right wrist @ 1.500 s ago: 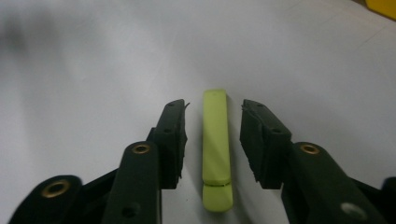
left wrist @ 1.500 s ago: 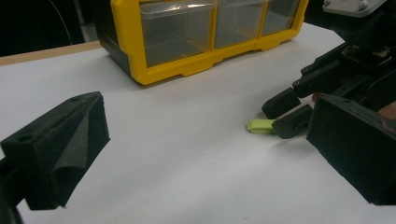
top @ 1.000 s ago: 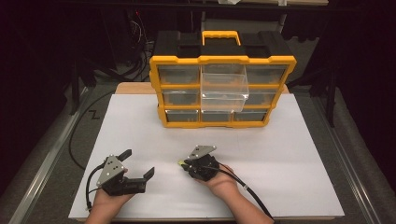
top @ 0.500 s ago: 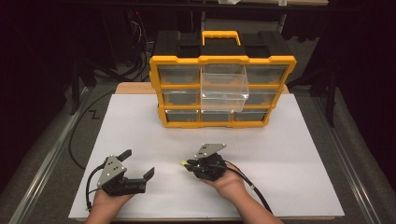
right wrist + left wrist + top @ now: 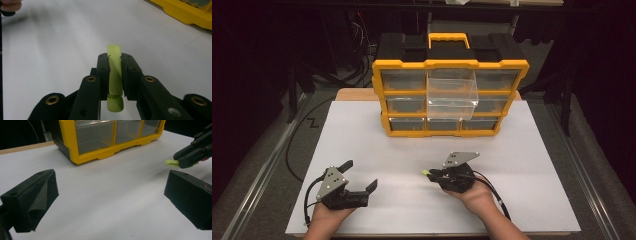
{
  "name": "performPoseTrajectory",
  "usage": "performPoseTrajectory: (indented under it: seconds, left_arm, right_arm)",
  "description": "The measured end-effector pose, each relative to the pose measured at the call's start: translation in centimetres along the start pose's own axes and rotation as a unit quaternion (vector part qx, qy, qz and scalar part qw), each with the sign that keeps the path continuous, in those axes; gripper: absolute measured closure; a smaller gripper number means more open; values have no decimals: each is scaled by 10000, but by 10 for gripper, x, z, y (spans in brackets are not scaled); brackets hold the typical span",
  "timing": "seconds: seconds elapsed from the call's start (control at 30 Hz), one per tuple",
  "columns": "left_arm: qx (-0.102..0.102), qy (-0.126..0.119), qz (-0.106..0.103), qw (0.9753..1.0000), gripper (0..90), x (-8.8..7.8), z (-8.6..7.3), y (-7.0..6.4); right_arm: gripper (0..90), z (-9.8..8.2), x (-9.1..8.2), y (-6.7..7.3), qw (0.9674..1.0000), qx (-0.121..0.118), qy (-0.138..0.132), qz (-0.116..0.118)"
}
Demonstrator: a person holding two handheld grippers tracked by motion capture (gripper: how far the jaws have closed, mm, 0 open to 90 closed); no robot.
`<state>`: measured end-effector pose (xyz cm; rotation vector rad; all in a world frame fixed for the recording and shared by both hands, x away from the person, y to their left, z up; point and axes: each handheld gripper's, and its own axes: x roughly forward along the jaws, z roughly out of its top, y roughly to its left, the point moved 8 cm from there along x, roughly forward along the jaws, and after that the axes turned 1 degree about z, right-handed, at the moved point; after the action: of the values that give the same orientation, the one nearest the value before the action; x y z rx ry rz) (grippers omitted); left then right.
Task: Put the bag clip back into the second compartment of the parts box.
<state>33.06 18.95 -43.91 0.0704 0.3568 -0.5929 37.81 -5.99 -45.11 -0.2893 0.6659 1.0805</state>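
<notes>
Yellow-green clip [image 5: 114, 75] lengthwise between tongs [image 5: 114, 58]

- A wide white sheet [image 5: 362, 130] covers the pale wooden tabletop [image 5: 354, 94].
- Grey floor [image 5: 257, 150] flanks the table, with metal rails [image 5: 262, 175].
- Dark, dim surroundings; loose cables [image 5: 359, 35] hang behind.

The tabletop [image 5: 522, 165] is plain white. At 12 o'clock the organizer [image 5: 450, 95] is yellow-framed with a black top, a yellow handle and clear drawers [image 5: 452, 97]. Both tools, left [image 5: 362, 175] and right [image 5: 432, 173], are black with grey plates. The strip [image 5: 115, 75] in the right tool is lime green.
</notes>
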Motion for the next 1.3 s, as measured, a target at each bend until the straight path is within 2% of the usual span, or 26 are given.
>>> performPoseTrajectory:
  seconds: [0.3,0.5,0.67,0.8,0.83,0.87,1.17,1.3]
  left_arm:
    - [25,-16,9,10000,2,1,0,0]
    - [37,6,-16,10000,2,3,-1,-2]
    - [125,25,-69,9999,2,4,-1,-4]
    - [99,28,-101,9999,2,4,-1,-4]
    - [89,34,-102,9999,2,4,-1,-4]
    - [86,43,-100,9999,2,4,-2,-4]
    - [47,29,-112,9999,2,5,-1,-4]
    - [69,6,-135,9999,2,4,-1,-4]
  right_arm:
    - [792,-31,-37,-26,9995,226,13,-226]
    - [792,-42,-49,-34,9990,337,59,-301]
    - [792,-52,-57,-39,9984,321,335,-338]
    - [792,-59,-64,-45,9971,380,565,-335]
    - [792,-61,-68,-46,9962,374,714,-331]
    - [792,-61,-68,-46,9962,374,714,-331]
    - [792,-60,-83,-51,9908,241,1314,-224]
    - [792,-59,-87,-48,9870,193,1588,-136]
